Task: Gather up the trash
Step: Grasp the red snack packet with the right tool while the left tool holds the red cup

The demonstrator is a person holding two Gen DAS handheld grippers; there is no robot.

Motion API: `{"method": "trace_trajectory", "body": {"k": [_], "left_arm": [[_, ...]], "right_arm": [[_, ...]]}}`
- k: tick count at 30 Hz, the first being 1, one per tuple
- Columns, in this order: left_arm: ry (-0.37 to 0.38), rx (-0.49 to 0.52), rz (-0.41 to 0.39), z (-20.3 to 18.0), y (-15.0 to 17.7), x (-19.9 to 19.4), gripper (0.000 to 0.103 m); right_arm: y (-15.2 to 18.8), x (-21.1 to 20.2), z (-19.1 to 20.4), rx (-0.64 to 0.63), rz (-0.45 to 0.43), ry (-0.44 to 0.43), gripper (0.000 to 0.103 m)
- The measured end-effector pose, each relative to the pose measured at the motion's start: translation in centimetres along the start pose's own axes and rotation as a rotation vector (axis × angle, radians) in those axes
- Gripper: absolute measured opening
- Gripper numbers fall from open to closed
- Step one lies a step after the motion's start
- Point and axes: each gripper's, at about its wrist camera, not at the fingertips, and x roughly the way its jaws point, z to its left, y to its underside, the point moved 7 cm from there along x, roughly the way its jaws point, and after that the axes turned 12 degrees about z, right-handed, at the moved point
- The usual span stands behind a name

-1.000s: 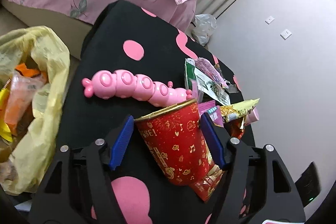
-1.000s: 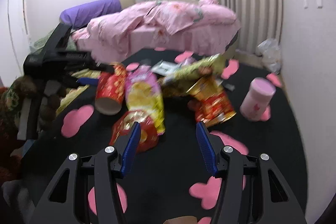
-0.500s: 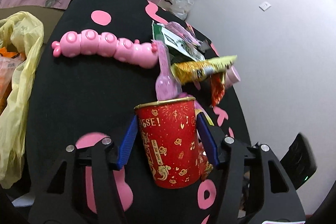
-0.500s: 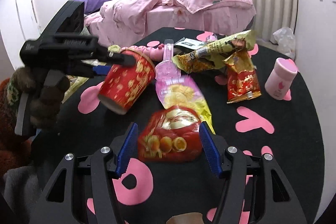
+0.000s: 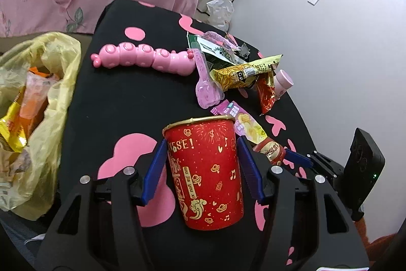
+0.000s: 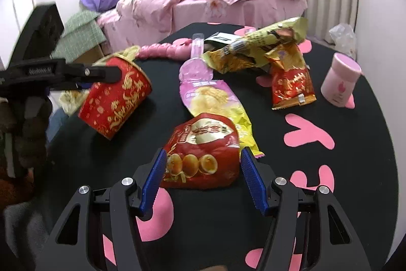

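Left tongs: clamped on red paper cup, held tilted above black worktop; right tongs: spread wide, straddling red snack packet lying on worktop.

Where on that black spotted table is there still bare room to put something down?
Bare cloth lies on the table right of the red snack bag, in front of the pink jar. Another patch sits between the pink caterpillar toy and the red cup. The middle is crowded with wrappers around the yellow bag.
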Motion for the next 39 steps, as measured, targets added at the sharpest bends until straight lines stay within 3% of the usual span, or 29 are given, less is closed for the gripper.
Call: {"method": "trace_trajectory", "body": {"k": [3, 9, 12, 16, 18, 23, 29, 30, 32, 39], "left_arm": [[-0.015, 0.010, -0.012, 0.0, 0.4, -0.6, 0.054], [-0.063, 0.006, -0.045, 0.7, 1.1, -2.0, 0.054], [-0.066, -0.012, -0.051, 1.3, 1.3, -2.5, 0.054], [-0.076, -0.010, -0.063, 1.5, 1.8, -3.1, 0.055], [-0.067, -0.025, -0.066, 1.6, 1.9, -3.2, 0.055], [-0.053, -0.063, -0.064, 1.5, 1.6, -3.0, 0.055], [-0.076, -0.057, -0.052, 0.9, 1.9, -2.7, 0.055], [-0.080, -0.056, -0.050, 0.9, 1.9, -2.7, 0.055], [-0.086, -0.047, -0.055, 0.7, 1.9, -2.7, 0.055], [-0.086, -0.026, -0.032, 0.4, 2.2, -2.3, 0.055]], "right_arm": [[0.1, -0.1, 0.6, -0.036, -0.003, 0.063, 0.057], [-0.1, -0.7, 1.4, -0.086, -0.022, 0.110, 0.057], [0.6, 0.5, 1.7, -0.147, 0.032, 0.182, 0.057], [1.3, -0.3, 0.7, -0.176, 0.019, 0.316, 0.057], [1.3, -0.8, -0.1, -0.140, 0.014, 0.313, 0.057], [1.1, -2.4, 1.4, -0.106, -0.027, 0.193, 0.057], [0.7, -0.7, 4.7, -0.257, -0.037, 0.273, 0.057], [0.7, -0.5, 5.0, -0.273, -0.030, 0.268, 0.051], [0.5, -0.7, 5.1, -0.310, -0.043, 0.283, 0.050], [2.1, -0.5, -1.3, -0.185, 0.030, 0.431, 0.049]]}}
